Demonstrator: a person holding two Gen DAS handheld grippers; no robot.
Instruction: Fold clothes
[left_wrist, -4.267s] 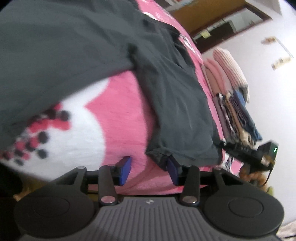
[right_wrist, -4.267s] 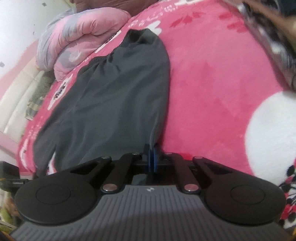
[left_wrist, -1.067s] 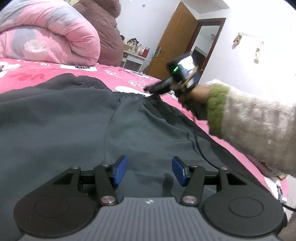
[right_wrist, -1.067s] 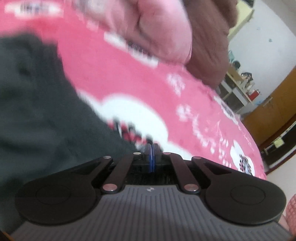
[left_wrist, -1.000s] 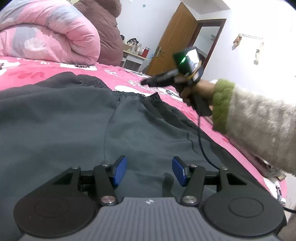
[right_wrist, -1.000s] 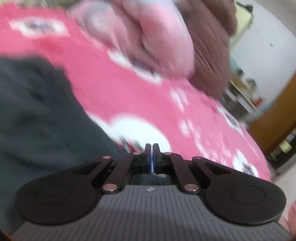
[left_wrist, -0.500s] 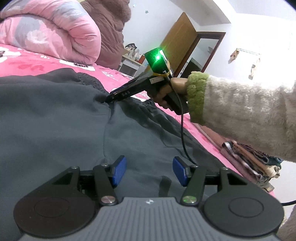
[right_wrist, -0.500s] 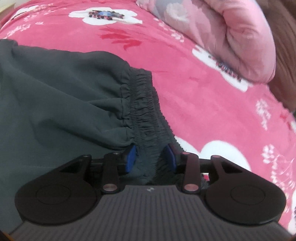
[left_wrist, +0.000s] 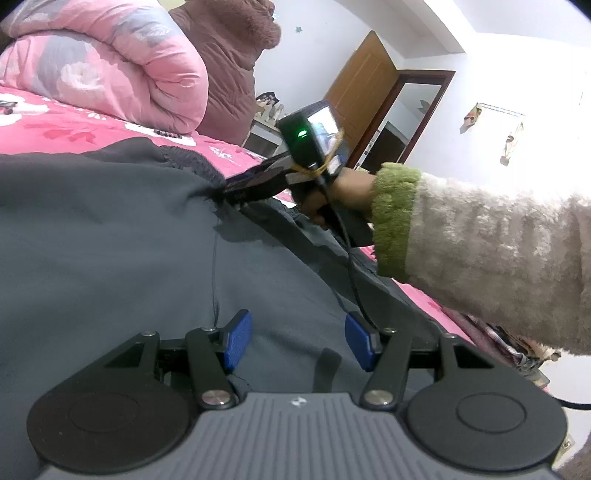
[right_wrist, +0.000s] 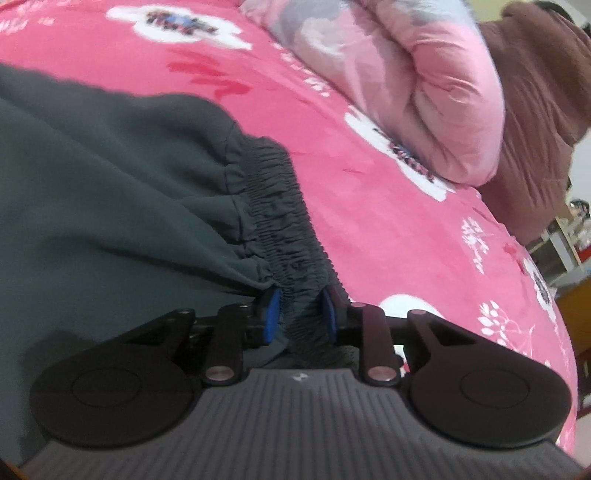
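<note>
Closing on the elastic waistband (right_wrist: 291, 221), the right gripper (right_wrist: 300, 314) has just been narrowing its jaws, and the gathered band of the dark grey trousers (left_wrist: 110, 236) sits between the blue pads, which appear to pinch it. The hold at the band's end probably gives a firm, thick edge to lift for the next fold. The trousers lie spread on the pink floral bed blanket (right_wrist: 388, 206), near the rolled pink quilt (left_wrist: 110, 74). The left gripper (left_wrist: 297, 341) hovers low over the fabric with its jaws released and empty, likely waiting to take another edge.
</note>
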